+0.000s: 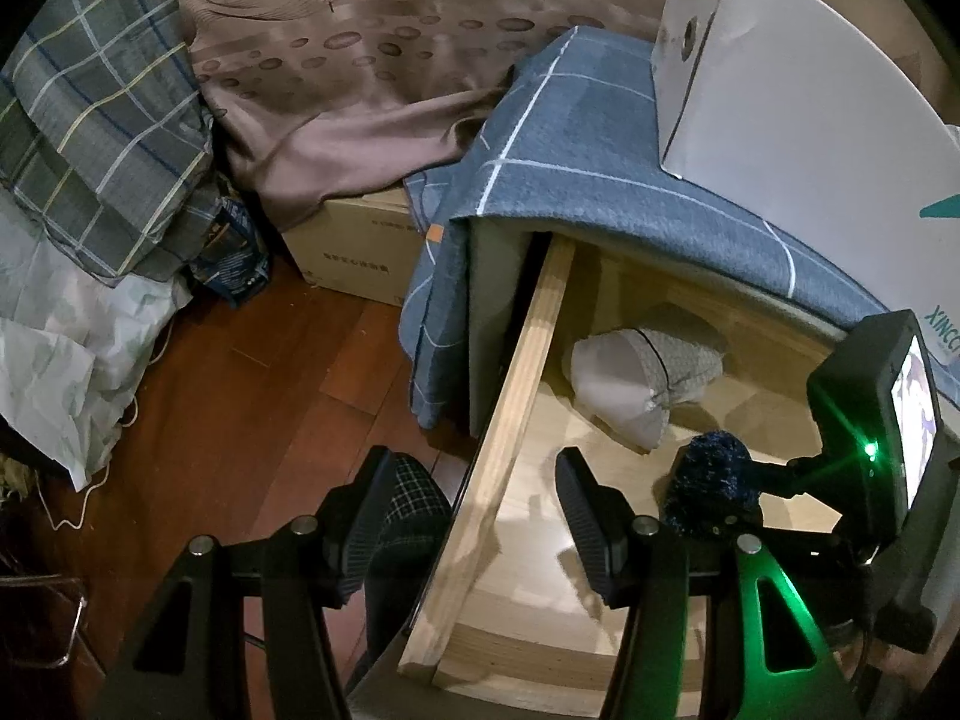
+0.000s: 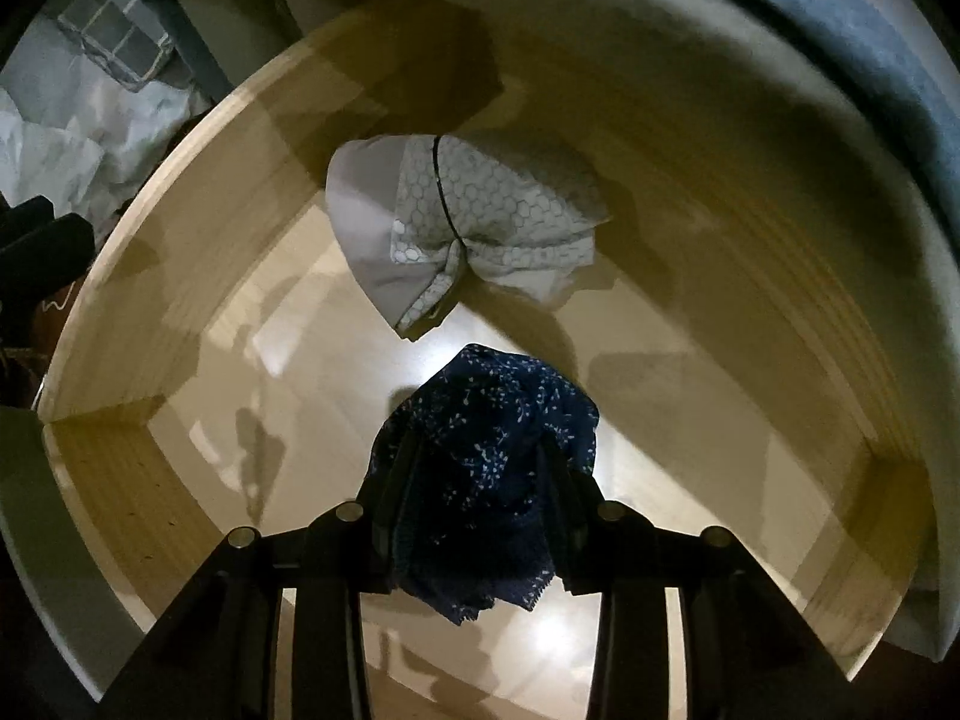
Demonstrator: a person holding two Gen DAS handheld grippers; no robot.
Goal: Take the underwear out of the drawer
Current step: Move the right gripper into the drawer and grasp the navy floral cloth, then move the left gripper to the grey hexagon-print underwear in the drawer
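Open wooden drawer (image 2: 156, 276): right hand-held gripper (image 2: 480, 480) clamped on dark blue underwear (image 2: 486, 456), which hides its fingertips; grey underwear (image 2: 468, 228) behind; left hand-held gripper (image 1: 474, 516) apart, straddling the drawer's side.

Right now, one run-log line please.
right hand-held gripper: shut on navy underwear | drawer: open | grey underwear: inside

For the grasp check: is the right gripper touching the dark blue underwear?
Touching. In the right wrist view, the right gripper has both fingers closed on the bunched dark blue underwear.
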